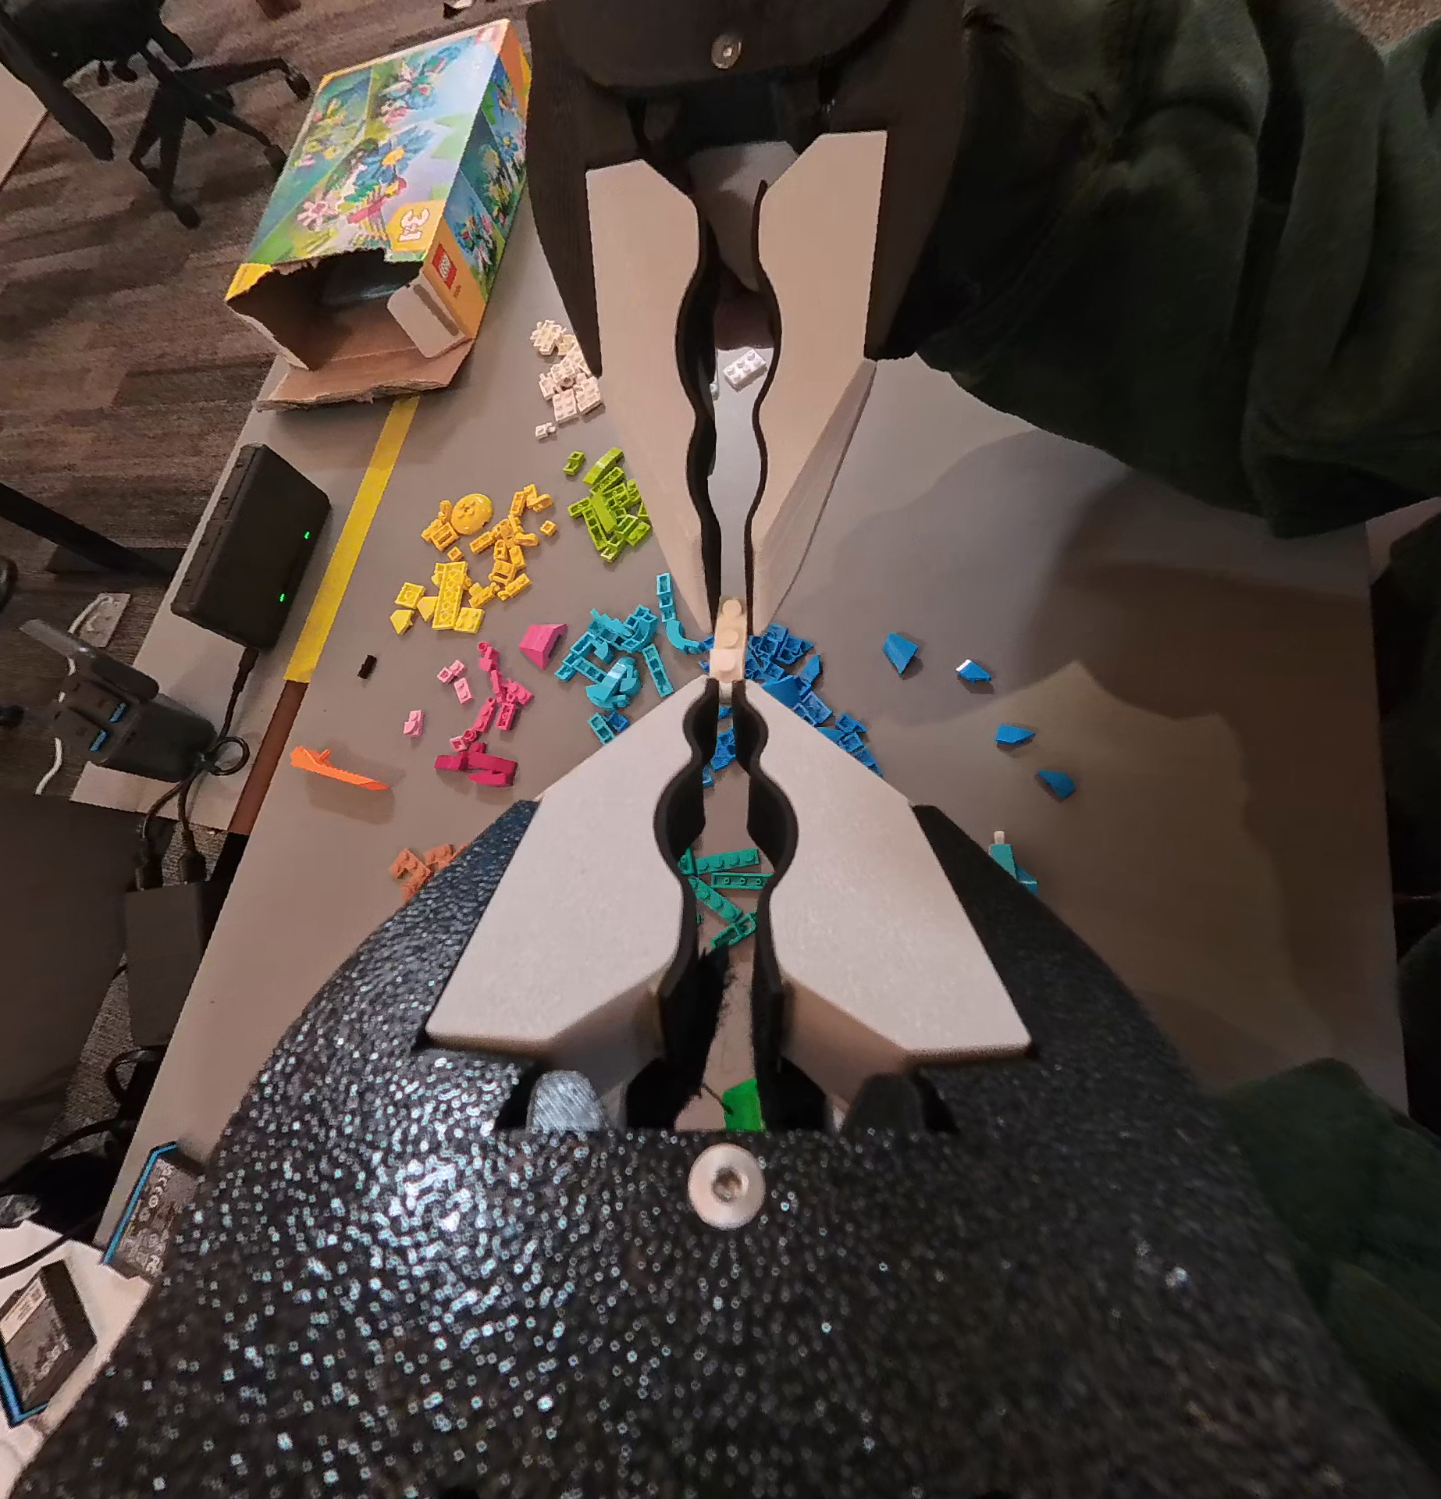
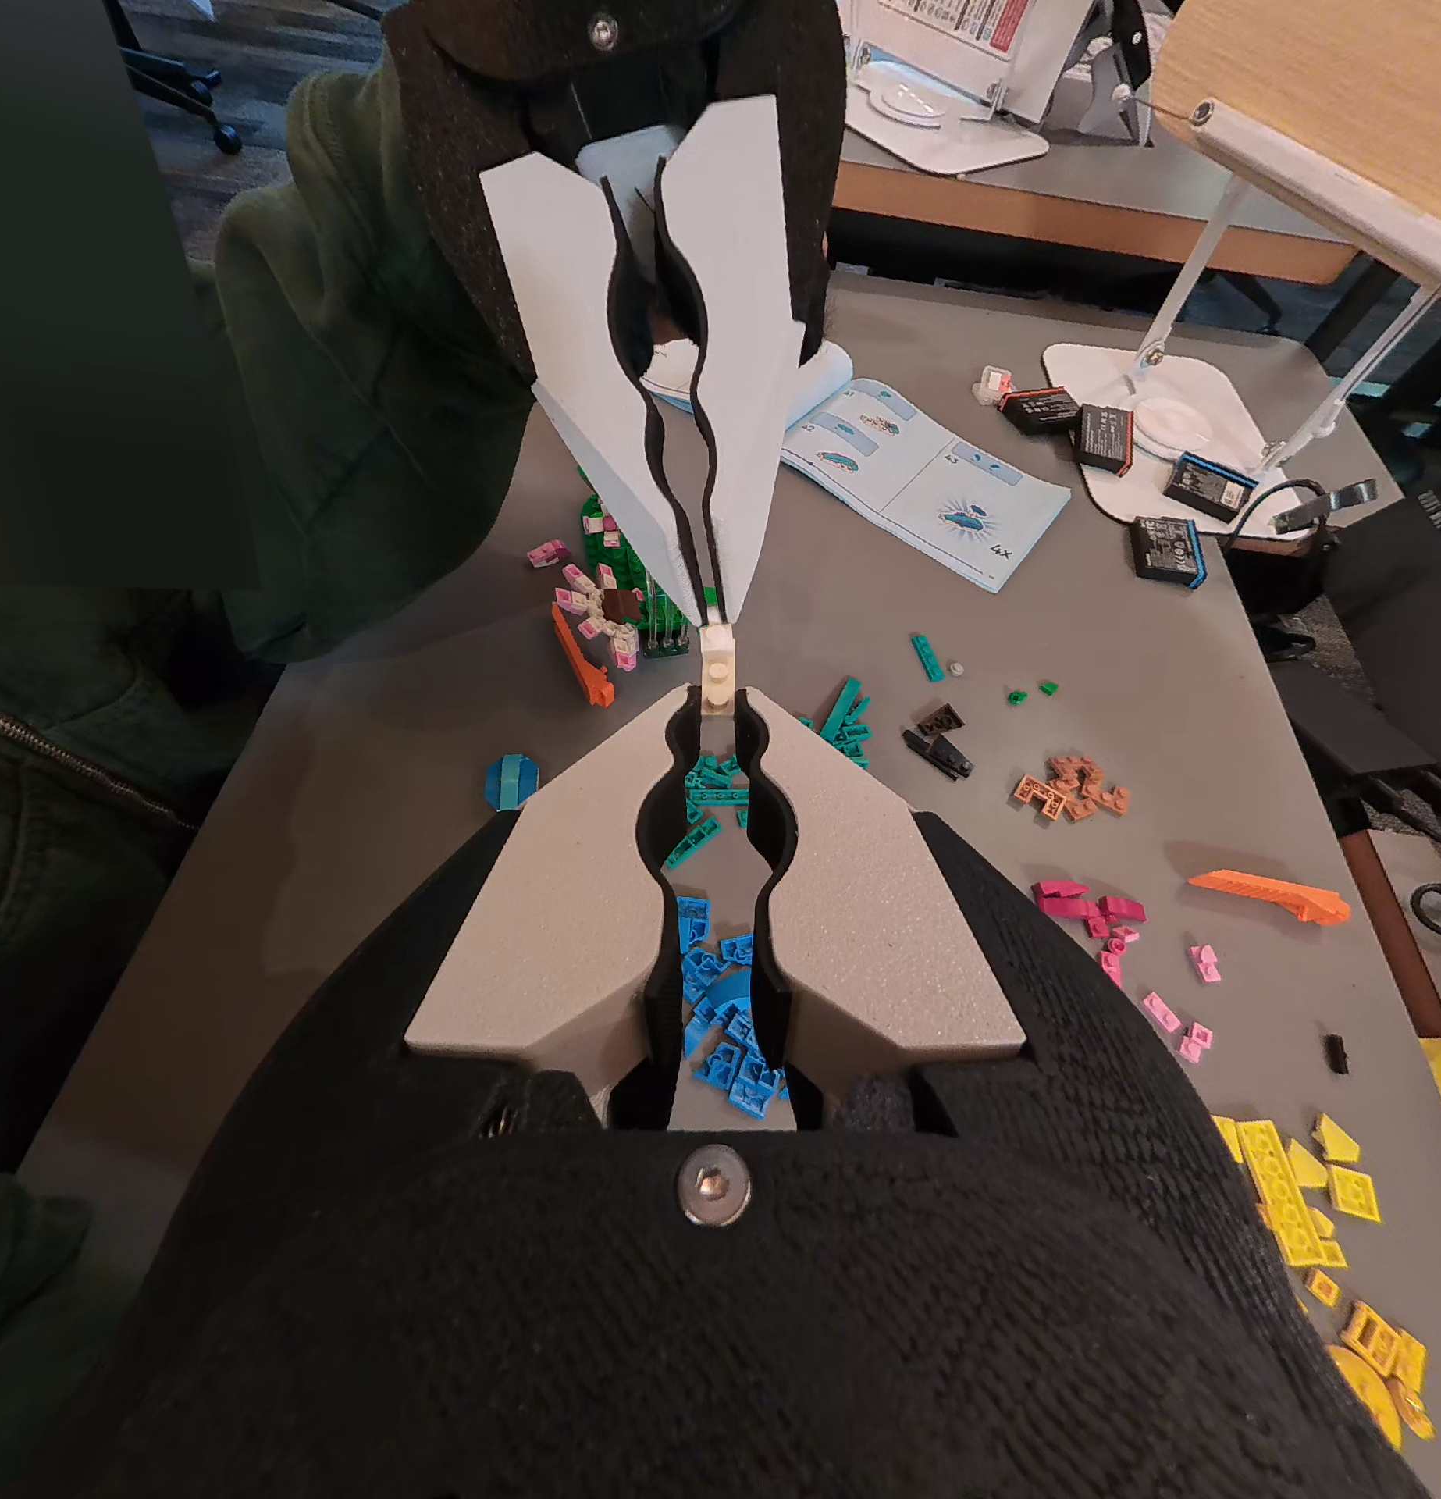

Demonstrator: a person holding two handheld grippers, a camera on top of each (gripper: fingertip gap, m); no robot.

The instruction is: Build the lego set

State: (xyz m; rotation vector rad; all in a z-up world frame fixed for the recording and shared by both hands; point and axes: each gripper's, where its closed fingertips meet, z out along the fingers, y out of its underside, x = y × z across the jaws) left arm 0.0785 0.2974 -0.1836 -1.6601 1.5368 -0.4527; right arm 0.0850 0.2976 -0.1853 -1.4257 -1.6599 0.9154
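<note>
My left gripper [image 1: 725, 689] and my right gripper [image 2: 717, 699] meet tip to tip above the grey table [image 1: 985, 568]. Between them is a small white lego assembly [image 1: 727, 649], also in the right wrist view [image 2: 717, 665]. Each gripper is shut on one end of it. The right gripper [image 1: 729, 602] comes in from the top of the left wrist view, and the left gripper [image 2: 713, 618] from the top of the right wrist view. A partly built green and pink flower model [image 2: 612, 592] stands behind on the table.
Sorted brick piles lie below: yellow [image 1: 466, 568], lime [image 1: 612, 503], pink [image 1: 482, 714], blue [image 2: 725, 1022], teal [image 2: 713, 791], white [image 1: 567, 373]. An open instruction booklet [image 2: 928, 478], the set box [image 1: 393, 186], orange brick separators [image 2: 1277, 892] and black batteries [image 2: 1106, 434] sit around. Both grippers' tips are close together, under 4 cm apart.
</note>
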